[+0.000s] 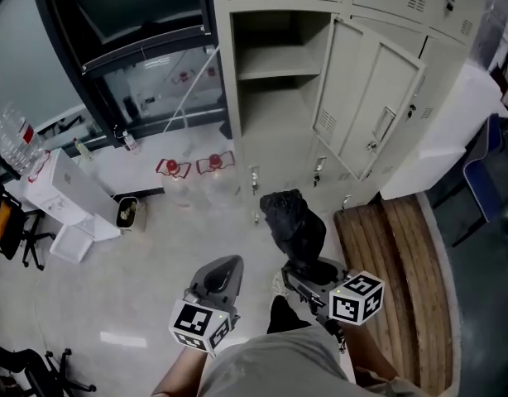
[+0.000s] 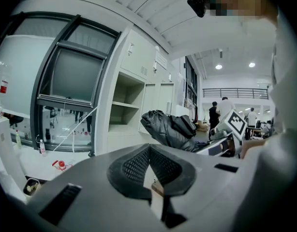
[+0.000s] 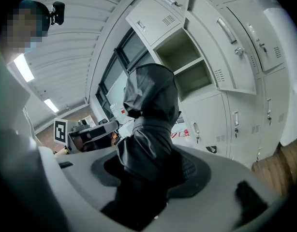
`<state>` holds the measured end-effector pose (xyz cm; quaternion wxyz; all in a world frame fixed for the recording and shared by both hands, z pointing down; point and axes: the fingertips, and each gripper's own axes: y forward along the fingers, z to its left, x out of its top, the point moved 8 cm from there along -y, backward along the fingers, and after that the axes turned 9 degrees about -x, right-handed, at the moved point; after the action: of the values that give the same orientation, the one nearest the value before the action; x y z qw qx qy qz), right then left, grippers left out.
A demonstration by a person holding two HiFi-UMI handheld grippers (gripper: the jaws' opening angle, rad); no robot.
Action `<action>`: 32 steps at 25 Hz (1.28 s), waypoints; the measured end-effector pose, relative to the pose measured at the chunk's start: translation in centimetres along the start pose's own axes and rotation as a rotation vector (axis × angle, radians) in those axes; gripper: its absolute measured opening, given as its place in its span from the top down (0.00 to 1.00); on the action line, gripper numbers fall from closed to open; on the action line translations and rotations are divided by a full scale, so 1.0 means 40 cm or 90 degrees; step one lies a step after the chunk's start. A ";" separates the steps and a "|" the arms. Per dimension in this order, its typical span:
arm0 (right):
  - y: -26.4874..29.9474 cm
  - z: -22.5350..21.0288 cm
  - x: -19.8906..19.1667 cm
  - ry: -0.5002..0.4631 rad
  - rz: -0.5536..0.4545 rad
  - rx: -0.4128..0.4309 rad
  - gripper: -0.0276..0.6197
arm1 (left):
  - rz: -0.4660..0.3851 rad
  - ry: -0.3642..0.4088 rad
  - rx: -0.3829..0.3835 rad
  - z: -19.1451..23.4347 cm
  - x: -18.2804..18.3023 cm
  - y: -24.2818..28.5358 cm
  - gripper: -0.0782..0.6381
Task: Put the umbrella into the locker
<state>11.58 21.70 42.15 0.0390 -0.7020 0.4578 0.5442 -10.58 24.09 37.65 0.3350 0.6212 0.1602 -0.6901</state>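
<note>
While the umbrella (image 1: 295, 226) isn't in the locker (image 1: 279, 98) yet, the entry looks like the risky bit. The right tool (image 1: 304, 265) is clenched on the lower end of the bundle, so the bulky top sticks out well past the jaws, toward 12 o'clock in the head view.

Best guess: that loose top could snag on the shelf (image 1: 279, 63) edge or clip the open door (image 1: 366, 110) at about 2 o'clock. With a grip that low, it could also swing or slide out. The left tool (image 1: 227, 263), at 9 o'clock from the right one, is closed on nothing, so there's no backup support.

The umbrella itself is a folded black one with crumpled, glossy fabric, bunched up and floppy-looking. It's held over the floor, near the locker front but apart from it.
</note>
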 end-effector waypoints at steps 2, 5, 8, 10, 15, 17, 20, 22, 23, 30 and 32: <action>0.028 -0.037 0.040 0.000 0.001 0.001 0.60 | -0.001 -0.001 0.005 0.033 0.020 0.045 0.87; 0.066 -0.088 0.093 -0.003 0.010 0.004 0.60 | -0.002 -0.007 0.011 0.076 0.040 0.114 0.87; 0.098 -0.140 0.141 -0.004 0.021 0.006 0.60 | 0.000 -0.016 0.016 0.113 0.056 0.185 0.87; 0.115 -0.174 0.173 -0.001 0.027 0.007 0.60 | 0.004 -0.020 0.021 0.136 0.067 0.232 0.87; 0.157 -0.255 0.251 0.002 0.036 0.013 0.60 | 0.018 -0.018 0.033 0.186 0.103 0.330 0.87; 0.174 -0.288 0.284 0.000 0.035 0.018 0.60 | 0.014 -0.015 0.040 0.202 0.125 0.364 0.87; 0.200 -0.331 0.325 -0.006 0.032 0.024 0.60 | 0.007 -0.011 0.049 0.222 0.149 0.413 0.87; 0.216 -0.355 0.344 -0.007 0.033 0.028 0.60 | 0.007 -0.010 0.052 0.235 0.159 0.441 0.87; 0.224 -0.365 0.354 -0.007 0.035 0.030 0.60 | 0.006 -0.010 0.054 0.242 0.164 0.454 0.87; 0.264 -0.414 0.398 -0.010 0.046 0.035 0.60 | -0.002 -0.016 0.064 0.280 0.179 0.513 0.87; 0.271 -0.419 0.402 -0.005 0.051 0.034 0.60 | 0.003 -0.018 0.065 0.288 0.178 0.519 0.87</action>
<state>16.17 -3.50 40.88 0.0381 -0.6796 0.4997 0.5357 -5.53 -0.16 36.84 0.3066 0.6278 0.1187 -0.7056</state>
